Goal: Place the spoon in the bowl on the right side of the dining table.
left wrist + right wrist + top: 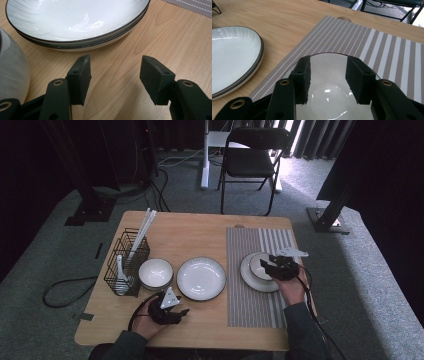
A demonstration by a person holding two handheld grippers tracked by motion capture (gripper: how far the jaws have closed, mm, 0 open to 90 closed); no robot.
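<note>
The right gripper (274, 265) hovered over a small bowl (259, 265) that sat on a plate (255, 282) on the striped mat (245, 305), at the table's (210, 227) right; its jaws stood partly apart, and whether they touched the bowl could not be told. The left gripper (181, 312) rested near the front edge, jaws wide and empty, just before the stacked plates (201, 278).

Bare wood lies between the plates (201, 278) and the table (210, 332) front edge; the rack (126, 262) blocks the left.
</note>
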